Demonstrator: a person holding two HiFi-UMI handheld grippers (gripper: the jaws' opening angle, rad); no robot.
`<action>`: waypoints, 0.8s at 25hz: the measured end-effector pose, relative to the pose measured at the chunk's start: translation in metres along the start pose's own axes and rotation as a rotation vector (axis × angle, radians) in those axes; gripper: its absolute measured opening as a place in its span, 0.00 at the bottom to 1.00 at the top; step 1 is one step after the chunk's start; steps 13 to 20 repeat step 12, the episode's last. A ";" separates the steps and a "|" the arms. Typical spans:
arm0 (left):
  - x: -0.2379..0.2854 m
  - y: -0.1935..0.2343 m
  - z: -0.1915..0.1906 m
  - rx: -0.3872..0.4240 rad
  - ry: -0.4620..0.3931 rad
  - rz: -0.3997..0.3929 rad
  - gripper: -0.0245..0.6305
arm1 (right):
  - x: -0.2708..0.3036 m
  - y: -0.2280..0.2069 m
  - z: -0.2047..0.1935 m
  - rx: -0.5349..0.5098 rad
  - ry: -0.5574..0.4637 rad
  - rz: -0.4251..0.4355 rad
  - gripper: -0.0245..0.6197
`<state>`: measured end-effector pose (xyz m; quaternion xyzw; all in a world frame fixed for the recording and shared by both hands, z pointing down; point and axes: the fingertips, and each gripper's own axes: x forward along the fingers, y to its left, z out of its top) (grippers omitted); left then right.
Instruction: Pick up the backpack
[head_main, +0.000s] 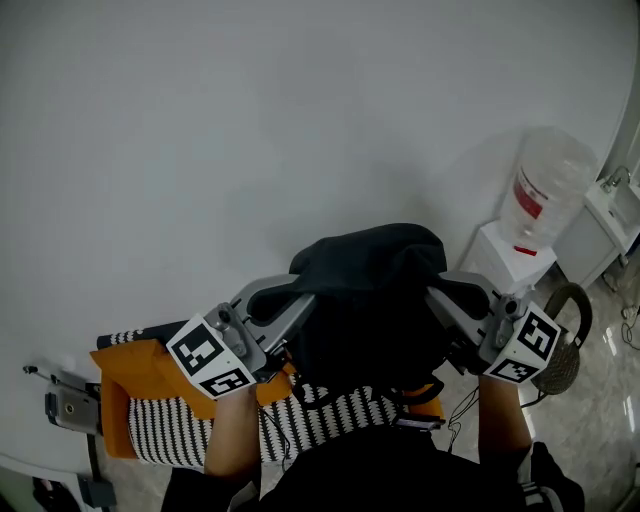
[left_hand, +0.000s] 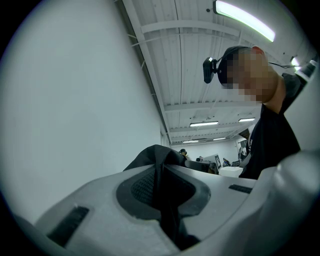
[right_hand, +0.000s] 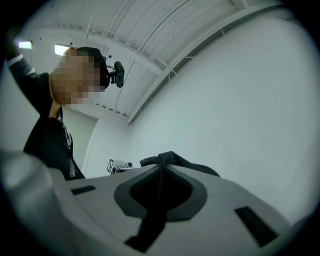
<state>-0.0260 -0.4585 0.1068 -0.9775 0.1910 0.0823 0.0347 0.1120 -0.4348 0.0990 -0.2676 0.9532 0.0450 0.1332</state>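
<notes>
the black backpack (head_main: 372, 300) is held up in front of a white wall (head_main: 250, 120), above an orange and striped cloth (head_main: 150, 378). the 2 grippers, left gripper (head_main: 298, 303) and right gripper (head_main: 440, 300), each clench its dark fabric, 1 per side.

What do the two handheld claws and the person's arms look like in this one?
Both the left claw and right claw are pale grey plastic with broad tapering jaws and dark mesh-textured pads. Each carries a white cube printed with black square markers. The forearms are bare; the top is black.
</notes>
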 end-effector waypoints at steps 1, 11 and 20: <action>0.000 -0.001 -0.002 -0.004 0.003 0.000 0.10 | -0.001 0.000 -0.002 0.001 0.002 0.000 0.09; 0.006 0.002 -0.001 0.013 0.009 0.000 0.10 | -0.001 -0.008 -0.002 -0.011 -0.008 0.030 0.09; 0.006 0.003 -0.004 0.020 0.008 0.002 0.10 | 0.000 -0.010 -0.005 -0.015 -0.013 0.036 0.09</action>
